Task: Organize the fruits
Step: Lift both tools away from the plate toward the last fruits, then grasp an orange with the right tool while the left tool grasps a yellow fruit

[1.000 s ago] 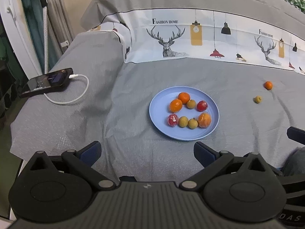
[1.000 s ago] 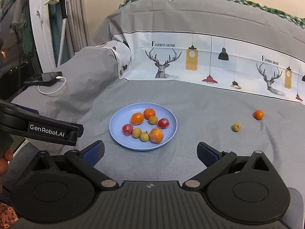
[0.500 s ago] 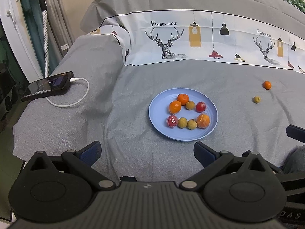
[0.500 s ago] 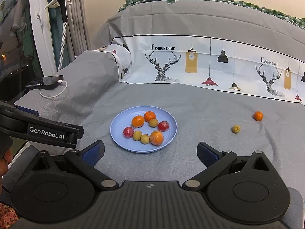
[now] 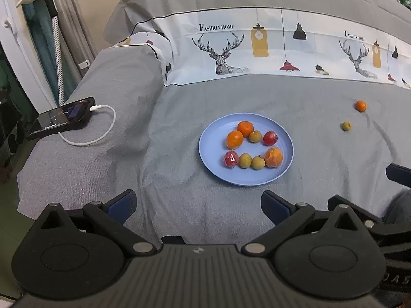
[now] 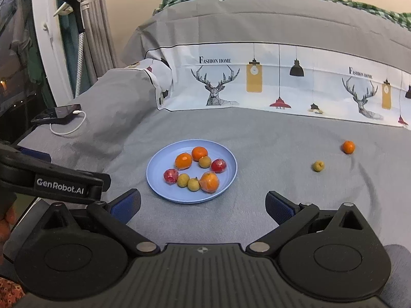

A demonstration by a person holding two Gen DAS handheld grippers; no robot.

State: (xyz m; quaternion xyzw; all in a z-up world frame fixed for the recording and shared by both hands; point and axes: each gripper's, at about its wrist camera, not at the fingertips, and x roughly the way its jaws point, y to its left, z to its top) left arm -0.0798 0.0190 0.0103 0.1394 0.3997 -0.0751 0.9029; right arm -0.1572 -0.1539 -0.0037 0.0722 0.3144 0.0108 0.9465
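Observation:
A light blue plate (image 5: 206, 138) (image 6: 156, 164) rests on the grey bed cover and carries several small fruits: oranges, red ones in wrap and yellow-green ones. Two loose fruits lie to its right: a small orange (image 5: 361, 105) (image 6: 348, 146) and a yellow-green fruit (image 5: 346, 125) (image 6: 318, 165). My left gripper (image 5: 199, 202) is open, hovering short of the plate with nothing between its fingers. My right gripper (image 6: 203, 204) is open too, just in front of the plate's near rim. The left gripper's body (image 6: 51, 179) shows at the left of the right wrist view.
A black phone (image 5: 61, 118) (image 6: 57, 114) on a white charging cable (image 5: 102, 133) lies at the bed's left edge. A printed deer-pattern sheet (image 5: 257, 48) rises behind the plate. A white frame and curtain (image 6: 51, 38) stand left of the bed.
Both grippers have drawn back slightly and risen, so the plate sits a little lower and farther in the views. No fruit has moved.

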